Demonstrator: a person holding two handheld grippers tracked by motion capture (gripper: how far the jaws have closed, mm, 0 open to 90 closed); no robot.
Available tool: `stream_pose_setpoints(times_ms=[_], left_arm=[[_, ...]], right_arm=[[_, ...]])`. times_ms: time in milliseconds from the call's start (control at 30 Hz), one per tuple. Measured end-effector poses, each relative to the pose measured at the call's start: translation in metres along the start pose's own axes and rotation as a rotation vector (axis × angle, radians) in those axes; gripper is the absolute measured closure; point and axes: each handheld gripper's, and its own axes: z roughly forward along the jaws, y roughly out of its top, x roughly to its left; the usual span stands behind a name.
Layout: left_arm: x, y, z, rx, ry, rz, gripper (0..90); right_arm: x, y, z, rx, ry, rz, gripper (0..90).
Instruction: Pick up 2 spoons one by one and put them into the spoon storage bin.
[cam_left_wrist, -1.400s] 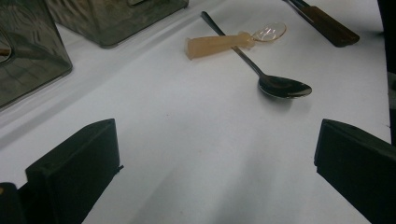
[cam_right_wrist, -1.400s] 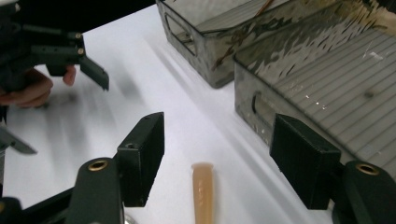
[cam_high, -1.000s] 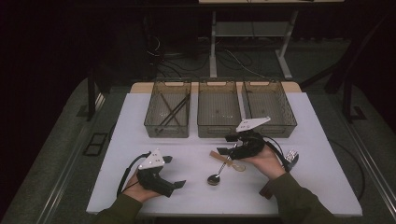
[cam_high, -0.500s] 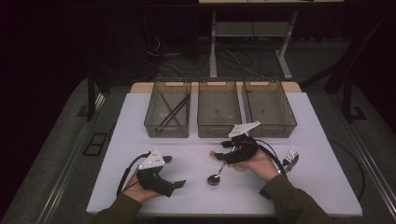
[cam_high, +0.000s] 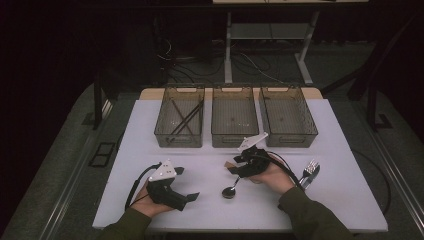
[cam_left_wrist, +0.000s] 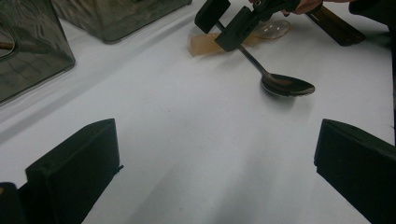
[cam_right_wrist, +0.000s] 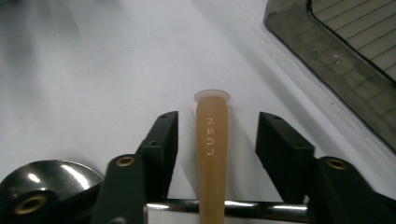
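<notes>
Spoon not yet gripped — sorting barely begun

Our right gripper (cam_high: 235, 165) has just been narrowing, jaws clear of the spoon (cam_left_wrist: 280, 84) handle between them on the table (cam_high: 150, 150); left gripper (cam_high: 187, 196) spread, idle — fork (cam_high: 310, 172) waits

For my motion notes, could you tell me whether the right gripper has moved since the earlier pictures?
Yes: the right gripper has come down and away from the middle bin, toward the spoon.

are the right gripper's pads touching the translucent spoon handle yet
Apart. In the right gripper view the amber handle lies between the right gripper's closing jaws, with white table visible on both sides of it.
</notes>
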Motion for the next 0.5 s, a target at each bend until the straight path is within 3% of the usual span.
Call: stream_pose_setpoints(times_ms=[300, 500], left_arm=[[-0.0005, 0.0001, 0.0005, 0.006, 0.003, 0.005, 0.0], [-0.0004, -0.0003, 0.0015, 0.011, 0.004, 0.008, 0.0]], right_arm=[[0.0052, 0.0004, 0.0050, 0.013, -0.017, -0.031, 61.5], [0.0090, 0.0004, 0.0063, 0.018, -0.038, -0.078, 66.4]])
